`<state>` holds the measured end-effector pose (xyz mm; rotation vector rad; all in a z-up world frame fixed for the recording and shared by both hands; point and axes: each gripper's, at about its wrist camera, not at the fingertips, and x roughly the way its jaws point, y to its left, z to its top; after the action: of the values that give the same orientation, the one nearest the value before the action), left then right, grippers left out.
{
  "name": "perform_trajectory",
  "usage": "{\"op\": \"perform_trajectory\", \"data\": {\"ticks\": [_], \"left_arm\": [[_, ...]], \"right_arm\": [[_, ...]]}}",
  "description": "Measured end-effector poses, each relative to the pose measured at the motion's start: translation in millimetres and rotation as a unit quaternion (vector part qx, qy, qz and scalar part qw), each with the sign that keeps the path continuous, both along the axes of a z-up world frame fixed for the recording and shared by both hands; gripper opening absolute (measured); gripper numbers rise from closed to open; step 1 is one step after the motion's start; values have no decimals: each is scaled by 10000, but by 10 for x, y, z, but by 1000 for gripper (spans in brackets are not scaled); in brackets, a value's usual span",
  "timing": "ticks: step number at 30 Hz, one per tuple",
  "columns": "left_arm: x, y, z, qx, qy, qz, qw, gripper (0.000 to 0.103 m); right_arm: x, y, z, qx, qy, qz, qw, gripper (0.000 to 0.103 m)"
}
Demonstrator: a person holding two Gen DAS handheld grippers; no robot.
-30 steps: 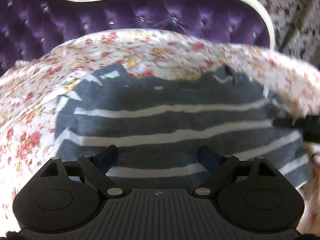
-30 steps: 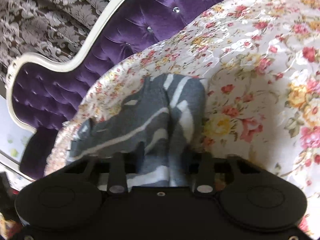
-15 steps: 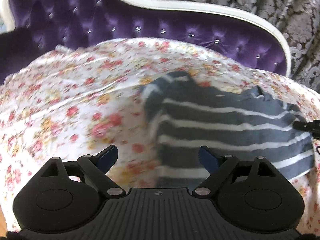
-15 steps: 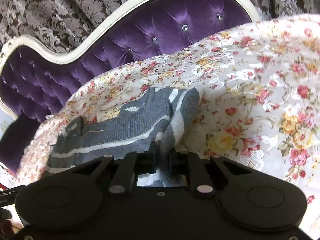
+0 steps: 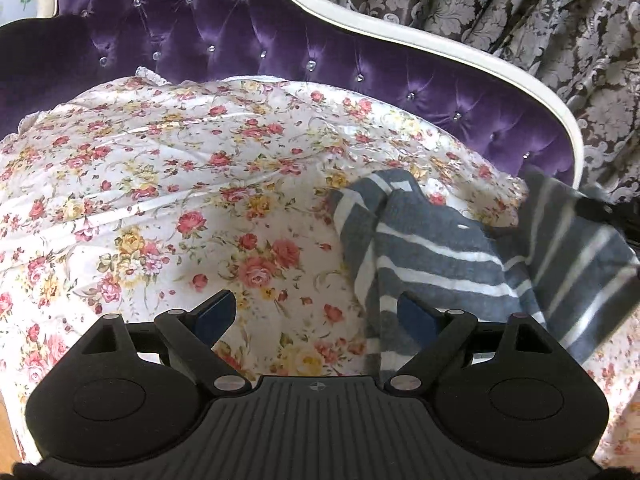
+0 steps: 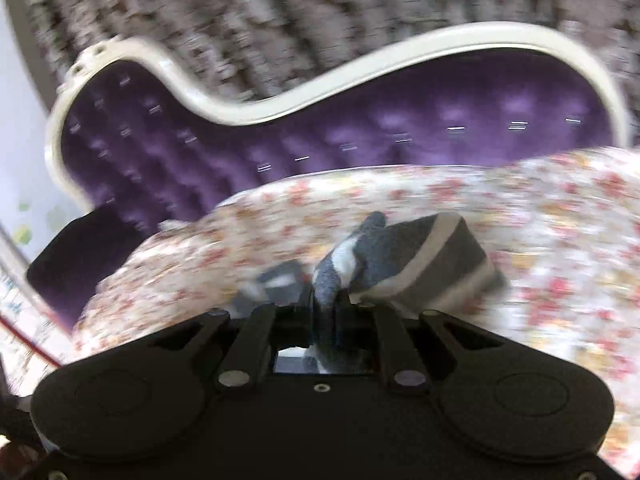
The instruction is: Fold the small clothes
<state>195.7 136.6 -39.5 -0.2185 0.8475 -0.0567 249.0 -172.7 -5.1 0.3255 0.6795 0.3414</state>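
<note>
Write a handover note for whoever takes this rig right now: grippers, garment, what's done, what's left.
Right gripper: jaws have just been closing and now pinch an edge of the grey striped garment, lifting that side off the floral sheet.
Left gripper: open and empty, over bare sheet beside the garment's left edge.
Garment: partly bunched, right side raised, the rest lying on the sheet in front of the purple tufted headboard.
Done: one edge gripped and raised.
Left: probably carry that edge over, lay it flat, then finish the fold.
</note>
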Motion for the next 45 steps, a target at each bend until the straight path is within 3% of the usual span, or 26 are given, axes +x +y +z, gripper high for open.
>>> {"op": "perform_trajectory", "data": {"ticks": [4,8,13,16,18,20,22,28,32,37,42,45], "left_arm": [[3,105,-12,-106,50,83,9999,88],[0,180,-20,-171,72,140,9997,88],[9,230,-13,-250,66,195,9995,88],[16,251,-8,-298,36,236,9993,88],[21,253,-6,-315,12,238,9992,88],[15,244,-5,-328,-16,229,9992,88],[18,232,-14,-344,-21,203,9992,88],[-7,173,-6,-362,-158,118,9991,88],[-73,63,71,-316,-451,-99,9984,88],[-200,-216,212,-193,-1031,-514,9931,88],[-380,-650,301,87,-1631,-1207,9792,88],[-412,-921,236,264,-1745,-1759,9685,88]], "right_arm": [[101,629,-85,-148,20,461,9988,16],[188,1132,-395,-284,254,715,9967,16],[116,1416,-700,-573,363,907,9936,17],[64,1460,-736,-608,267,1057,9922,26],[42,1407,-698,-401,168,1159,9923,30],[20,1341,-635,-87,36,1294,9915,45],[-16,1259,-541,271,-171,1371,9900,50],[-127,876,-229,719,-618,1284,9872,54],[-230,582,-166,457,-758,1002,9910,55],[-379,423,-318,-610,-780,808,9918,55],[-422,241,-543,-641,-584,557,9947,55],[-425,101,-610,-457,-514,388,9969,55]]}}
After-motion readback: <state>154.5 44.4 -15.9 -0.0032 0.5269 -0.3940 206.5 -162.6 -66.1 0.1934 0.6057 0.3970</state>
